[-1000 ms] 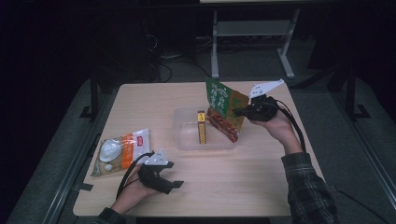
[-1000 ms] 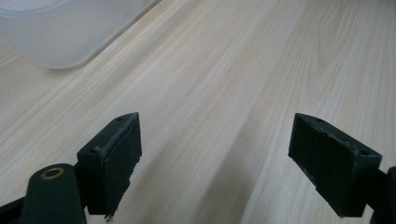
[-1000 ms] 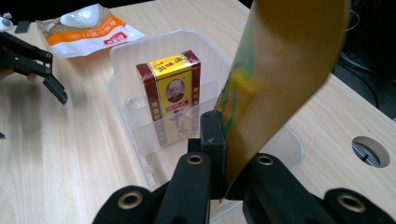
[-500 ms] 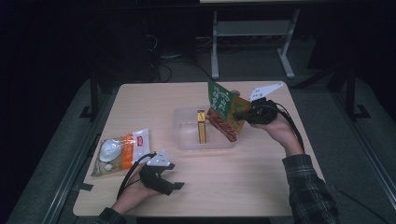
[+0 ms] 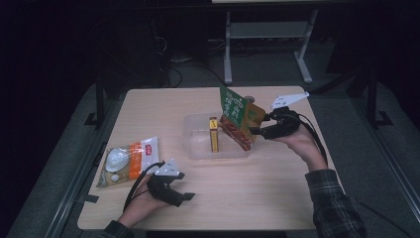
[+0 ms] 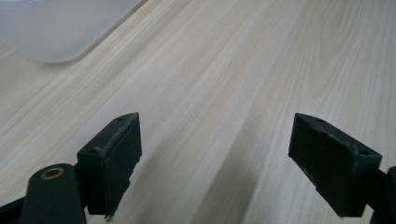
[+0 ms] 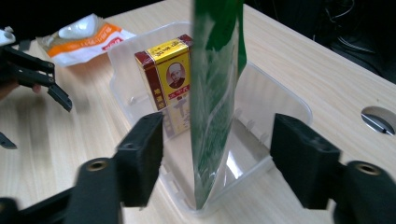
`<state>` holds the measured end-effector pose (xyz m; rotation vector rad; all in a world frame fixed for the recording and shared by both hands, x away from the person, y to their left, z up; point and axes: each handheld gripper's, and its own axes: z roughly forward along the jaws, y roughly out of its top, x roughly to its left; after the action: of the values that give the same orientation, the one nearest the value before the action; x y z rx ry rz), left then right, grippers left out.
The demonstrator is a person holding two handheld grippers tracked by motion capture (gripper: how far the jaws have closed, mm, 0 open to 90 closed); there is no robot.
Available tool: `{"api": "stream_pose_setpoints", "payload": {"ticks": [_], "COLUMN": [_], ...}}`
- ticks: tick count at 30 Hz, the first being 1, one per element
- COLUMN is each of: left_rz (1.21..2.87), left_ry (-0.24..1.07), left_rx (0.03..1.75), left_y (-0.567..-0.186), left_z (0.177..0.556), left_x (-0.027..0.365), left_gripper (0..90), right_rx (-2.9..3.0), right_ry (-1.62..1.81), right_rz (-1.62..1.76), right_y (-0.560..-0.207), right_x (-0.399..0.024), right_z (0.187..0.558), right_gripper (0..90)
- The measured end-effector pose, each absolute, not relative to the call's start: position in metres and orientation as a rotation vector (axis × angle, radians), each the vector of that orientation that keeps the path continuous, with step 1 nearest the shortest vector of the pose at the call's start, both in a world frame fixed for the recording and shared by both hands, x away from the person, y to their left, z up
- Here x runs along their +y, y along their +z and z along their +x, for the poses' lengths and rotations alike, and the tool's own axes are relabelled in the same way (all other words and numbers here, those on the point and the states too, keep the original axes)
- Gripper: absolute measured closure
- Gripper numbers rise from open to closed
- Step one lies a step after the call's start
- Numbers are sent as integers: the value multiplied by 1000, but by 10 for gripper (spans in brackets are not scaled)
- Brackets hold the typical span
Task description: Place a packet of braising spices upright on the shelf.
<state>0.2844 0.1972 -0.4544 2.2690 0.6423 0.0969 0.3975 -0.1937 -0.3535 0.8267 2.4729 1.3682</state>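
A green and orange snack pouch (image 5: 236, 115) stands tilted in the right end of a clear plastic container (image 5: 198, 144), beside an upright yellow and maroon box (image 5: 213, 135). My right gripper (image 5: 255, 131) is at the pouch's right side. In the right gripper view its jaws have just been opening; the pouch (image 7: 215, 93) stands between them with a gap on each side, and the box (image 7: 169, 79) is behind it. My left gripper (image 5: 185, 197) rests open near the table's front edge, with bare wood between its jaws (image 6: 217, 154).
An orange and clear food bag (image 5: 128, 159) lies at the table's left side. The container's corner (image 6: 56, 28) shows far off in the left gripper view. A round cable hole (image 7: 378, 119) sits in the tabletop behind the container.
My right gripper's jaws have come apart and off the pouch, which now stands in the container. The left gripper has stayed where it was.
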Motion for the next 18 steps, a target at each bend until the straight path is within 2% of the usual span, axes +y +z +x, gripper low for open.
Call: {"api": "stream_pose_setpoints", "payload": {"ticks": [7,18], "left_rz": [2269,2271], "left_ry": [102,116], "left_rx": [647,648], "left_y": [-453,-451], "left_z": [284,284], "left_x": [198,201], "left_gripper": [166,166], "right_rx": [2467,2501], "right_ry": [1399,1376], "right_rz": [838,877], "right_y": [-362,-396], "right_x": [-204,-215], "right_z": [374,333], "right_gripper": [237,213]}}
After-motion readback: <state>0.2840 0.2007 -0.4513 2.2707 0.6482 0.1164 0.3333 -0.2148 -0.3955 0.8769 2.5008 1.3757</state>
